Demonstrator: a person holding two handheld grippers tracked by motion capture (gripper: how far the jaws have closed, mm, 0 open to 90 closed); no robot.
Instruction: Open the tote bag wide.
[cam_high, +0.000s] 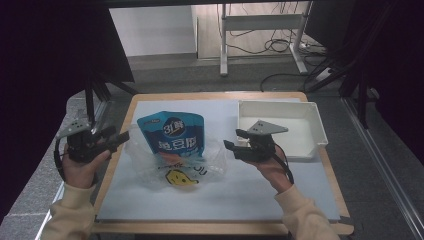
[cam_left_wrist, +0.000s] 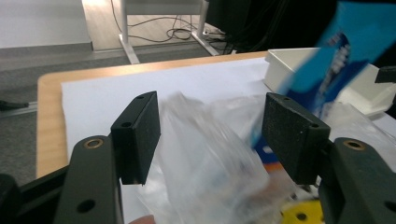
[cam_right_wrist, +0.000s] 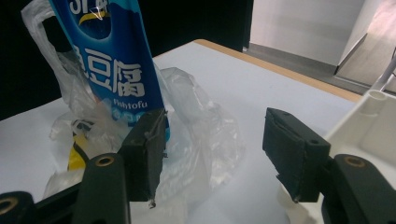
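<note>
My left gripper (cam_high: 111, 137) sits at the table's left edge, jaws spread, the clear plastic bag (cam_high: 150, 162) loose between them, unpinched. The blue snack pouch (cam_high: 172, 132) stands in that bag mid-mat, long axis upright, leaning back. My right gripper (cam_high: 232, 145) hovers just beside it, jaws apart, empty. The white tray (cam_high: 315, 127) fills the far right; bare white mat (cam_high: 250, 197) lies nearer me.
</note>
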